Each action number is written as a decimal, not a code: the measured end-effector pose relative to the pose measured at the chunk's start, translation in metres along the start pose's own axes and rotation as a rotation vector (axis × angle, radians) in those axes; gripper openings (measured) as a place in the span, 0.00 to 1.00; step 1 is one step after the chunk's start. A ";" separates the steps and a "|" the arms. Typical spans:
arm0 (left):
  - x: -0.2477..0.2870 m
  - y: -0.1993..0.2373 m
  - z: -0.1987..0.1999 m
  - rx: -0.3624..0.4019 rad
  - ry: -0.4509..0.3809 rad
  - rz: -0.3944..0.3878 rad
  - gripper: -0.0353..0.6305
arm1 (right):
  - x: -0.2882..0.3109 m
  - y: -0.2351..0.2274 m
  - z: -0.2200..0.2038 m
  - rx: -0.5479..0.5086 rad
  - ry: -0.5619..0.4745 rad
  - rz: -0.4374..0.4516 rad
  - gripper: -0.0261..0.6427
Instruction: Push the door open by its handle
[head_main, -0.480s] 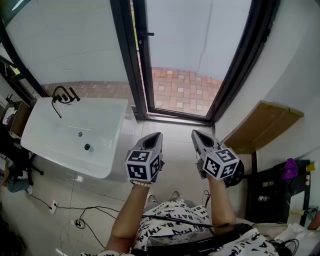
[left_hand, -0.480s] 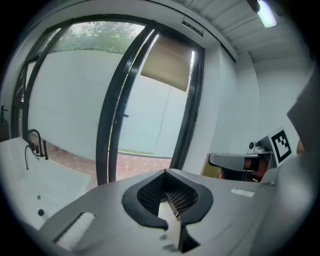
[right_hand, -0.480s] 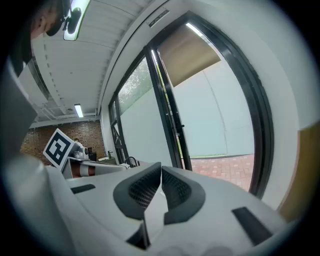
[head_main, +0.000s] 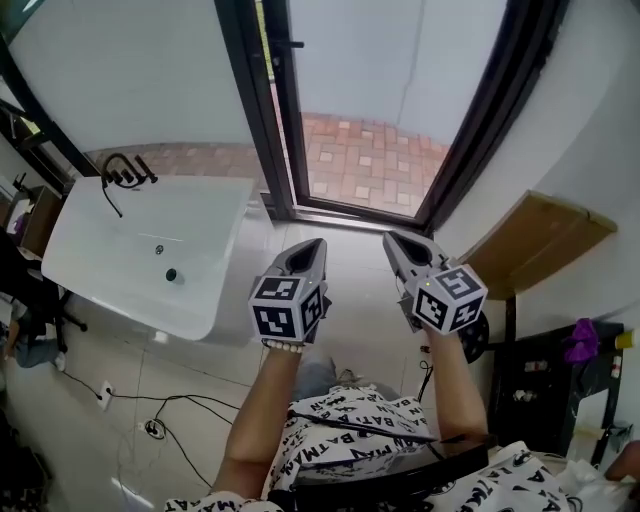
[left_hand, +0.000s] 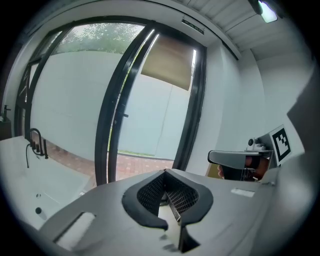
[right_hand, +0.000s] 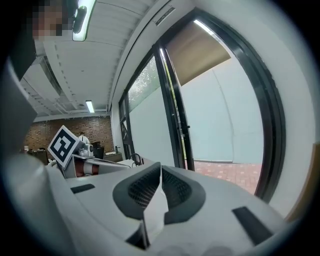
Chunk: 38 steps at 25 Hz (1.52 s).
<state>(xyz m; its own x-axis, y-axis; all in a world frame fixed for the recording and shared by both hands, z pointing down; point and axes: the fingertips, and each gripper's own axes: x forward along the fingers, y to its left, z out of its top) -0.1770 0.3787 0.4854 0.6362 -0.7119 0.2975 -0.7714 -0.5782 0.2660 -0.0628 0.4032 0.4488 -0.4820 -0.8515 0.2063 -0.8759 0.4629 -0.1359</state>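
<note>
The black-framed door (head_main: 270, 120) stands ahead of me, and brick paving shows beyond its frame. Its small black handle (head_main: 293, 44) sticks out from the left frame bar; it also shows as the handle (left_hand: 125, 116) in the left gripper view and the handle (right_hand: 186, 127) in the right gripper view. My left gripper (head_main: 312, 243) and right gripper (head_main: 393, 238) are held side by side over the white floor, well short of the door. The left gripper (left_hand: 165, 171) has its jaws together with nothing in them. The right gripper (right_hand: 160, 165) is likewise shut and empty.
A white basin (head_main: 90, 270) with a black tap (head_main: 122, 170) stands to the left of the door. A brown board (head_main: 530, 240) juts out from the wall at right, with a dark rack (head_main: 545, 385) below it. Cables (head_main: 150, 420) lie on the tiled floor at lower left.
The door, handle and basin sit slightly higher in the head view than before. Both grippers keep their side-by-side place, still shut.
</note>
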 end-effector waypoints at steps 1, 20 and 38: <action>0.003 0.000 -0.001 -0.004 0.000 0.003 0.05 | 0.002 -0.004 0.001 -0.005 -0.001 0.006 0.07; 0.172 0.100 0.024 -0.046 0.045 0.064 0.05 | 0.210 -0.125 0.062 -0.098 0.016 0.200 0.51; 0.284 0.187 0.121 -0.046 0.049 0.074 0.05 | 0.411 -0.192 0.185 -0.222 -0.016 0.245 0.55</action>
<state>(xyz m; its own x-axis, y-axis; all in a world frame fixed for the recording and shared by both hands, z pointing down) -0.1428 0.0197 0.5085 0.5784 -0.7308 0.3625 -0.8154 -0.5050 0.2829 -0.0890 -0.0817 0.3804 -0.6803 -0.7110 0.1782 -0.7176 0.6955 0.0357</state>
